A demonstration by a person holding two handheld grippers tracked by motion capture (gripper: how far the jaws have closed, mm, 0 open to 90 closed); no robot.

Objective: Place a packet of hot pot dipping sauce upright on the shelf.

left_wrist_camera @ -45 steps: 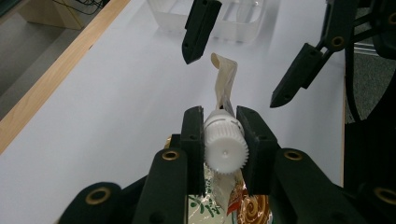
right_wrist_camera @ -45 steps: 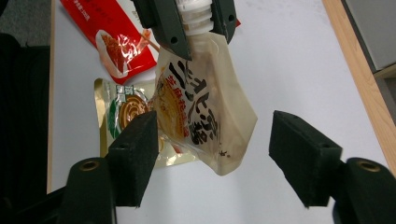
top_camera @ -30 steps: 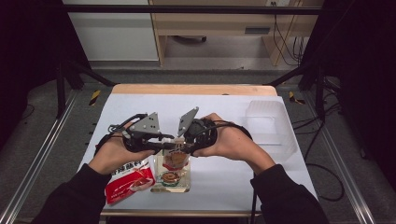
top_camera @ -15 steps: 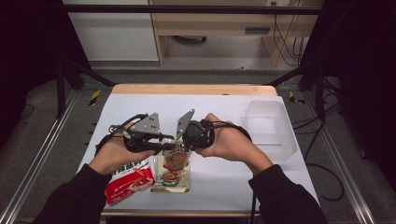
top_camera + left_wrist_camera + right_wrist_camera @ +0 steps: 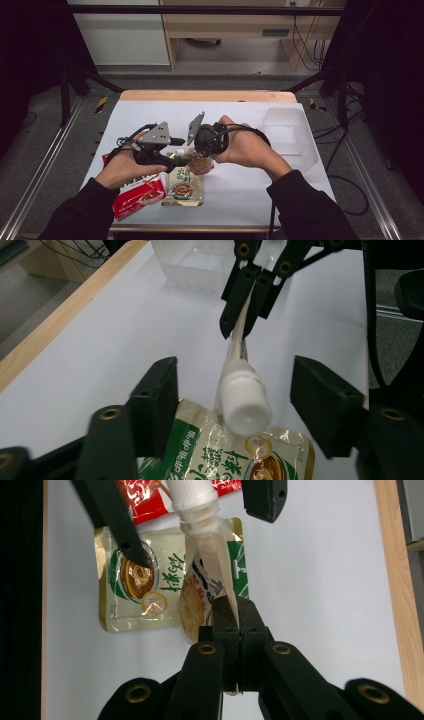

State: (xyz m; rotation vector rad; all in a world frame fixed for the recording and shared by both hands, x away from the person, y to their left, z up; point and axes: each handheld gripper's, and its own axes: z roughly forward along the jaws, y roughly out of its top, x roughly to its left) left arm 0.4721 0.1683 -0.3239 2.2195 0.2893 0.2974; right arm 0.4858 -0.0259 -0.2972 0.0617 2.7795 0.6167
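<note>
The spouted pouch hangs pinched by its flat edge in the right hand-held gripper, just above the worktop. The left hand-held gripper has just been opening; its jaws now stand spread either side of the white cap, not touching it. Beneath lie a green pouch and a red packet. A clear box sits well apart; its contents cannot be made out.

1. The left gripper has just been opening; its jaws stand apart around a white cap, not touching it.
2. The right gripper pinches the pouch above the cap.
3. A clear box sits near the tabletop's far edge.
</note>
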